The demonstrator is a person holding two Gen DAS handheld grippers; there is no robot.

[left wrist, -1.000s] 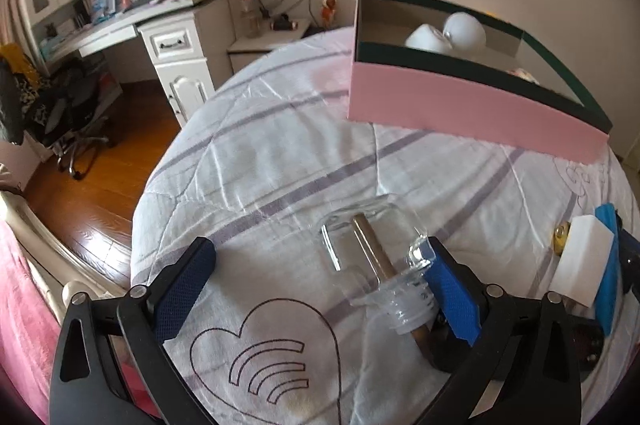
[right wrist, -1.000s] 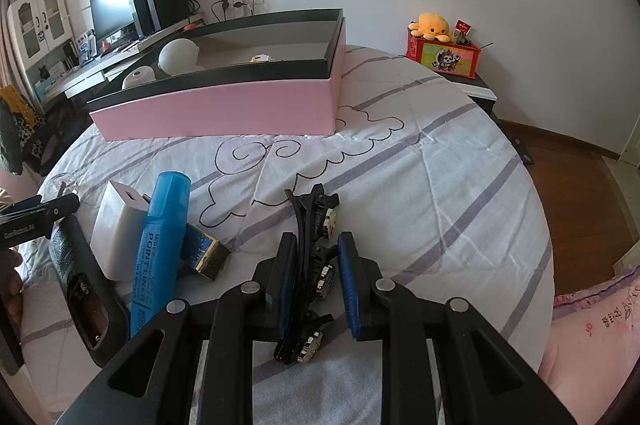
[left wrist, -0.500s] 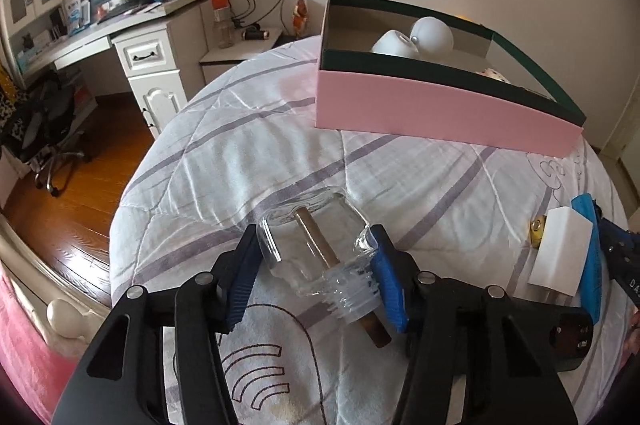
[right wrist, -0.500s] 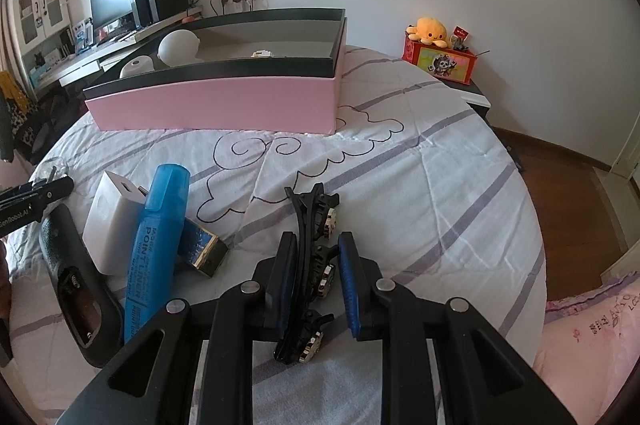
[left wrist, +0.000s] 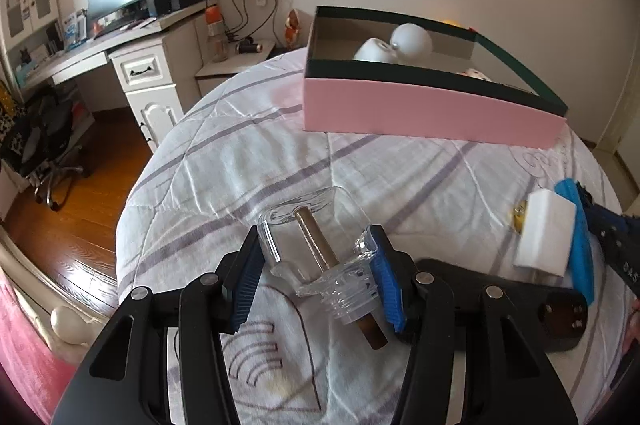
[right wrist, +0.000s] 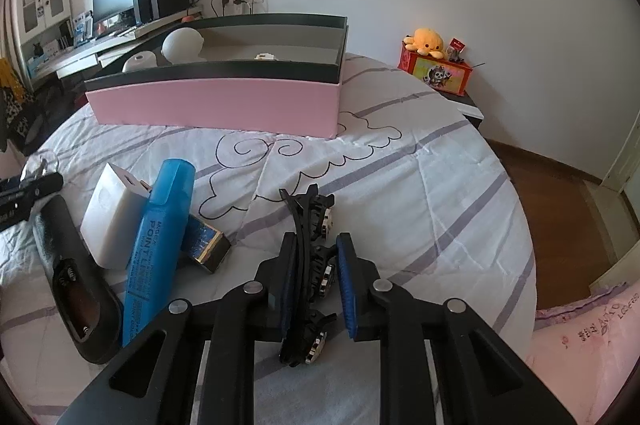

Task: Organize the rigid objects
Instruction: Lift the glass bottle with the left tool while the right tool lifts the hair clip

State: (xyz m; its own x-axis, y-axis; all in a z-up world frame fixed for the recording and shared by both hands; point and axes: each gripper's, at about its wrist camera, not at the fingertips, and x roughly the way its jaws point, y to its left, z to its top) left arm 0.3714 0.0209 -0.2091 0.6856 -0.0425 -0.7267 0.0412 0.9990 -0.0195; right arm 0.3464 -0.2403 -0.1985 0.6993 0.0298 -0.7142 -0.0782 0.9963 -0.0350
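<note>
Both grippers now have something between their blue pads. Our left gripper [left wrist: 316, 275] was spread wide a second ago; its jaws have just been closing, and they now pinch the clear glass bottle [left wrist: 316, 245] that lies on its side near the left edge of the bed [left wrist: 248, 161], a brown stick running through its neck. Our right gripper [right wrist: 316, 283] stays pressed together on the black hair clip [right wrist: 310, 265] near the bed's front edge, as it was a second ago.

We judge both items secured and ready to lift, so the next step is carrying them to the pink box [left wrist: 432, 113], which sits at the far side of the bed and already holds two white round things [left wrist: 412, 39].

Lying loose between the two grippers are, in order of size, a black oblong case [right wrist: 76, 285], a blue highlighter [right wrist: 156, 245], a white block [right wrist: 108, 213] and a small gold-trimmed piece [right wrist: 208, 249], all touching or just beside one another.

The bottle is smooth and round, so we think it could slip or roll in the grip as it rises.
</note>
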